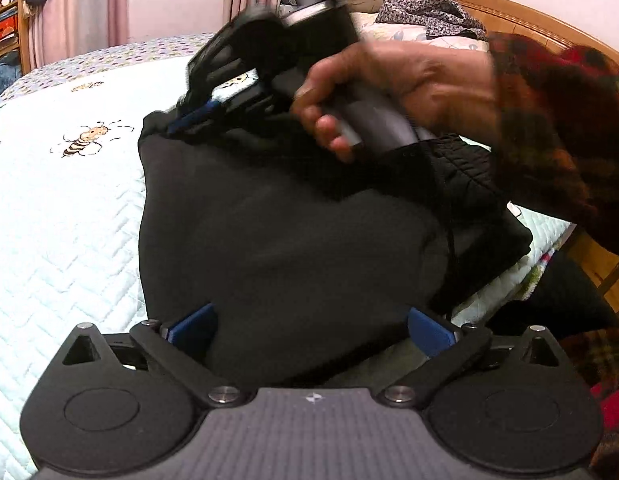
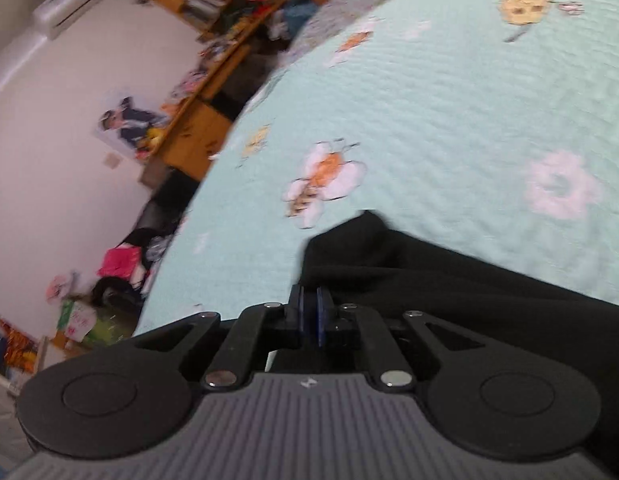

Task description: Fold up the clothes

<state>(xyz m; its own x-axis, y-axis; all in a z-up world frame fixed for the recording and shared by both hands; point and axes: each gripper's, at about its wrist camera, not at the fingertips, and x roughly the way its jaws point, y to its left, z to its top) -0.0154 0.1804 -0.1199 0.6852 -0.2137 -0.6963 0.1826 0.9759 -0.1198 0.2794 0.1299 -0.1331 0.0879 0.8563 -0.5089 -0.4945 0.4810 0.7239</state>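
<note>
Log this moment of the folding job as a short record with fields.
surface: bed quilt, pale with bee and flower prints
garment: black garment, bunched on the quilt
left gripper: open, jaws wide either side of the garment's near edge
right gripper: shut on the garment's far corner
right hand: wrapped round the gripper handle
background: wooden headboard with clothes piled by it

Quilt (image 1: 69,220) on my left: flat, bare, free passage. Black garment (image 1: 277,232) bulks between my left fingers (image 1: 193,326). My right hand (image 1: 389,92) w/ right gripper (image 1: 189,120) blocks far edge. Clothes pile (image 1: 429,12) by headboard.
</note>
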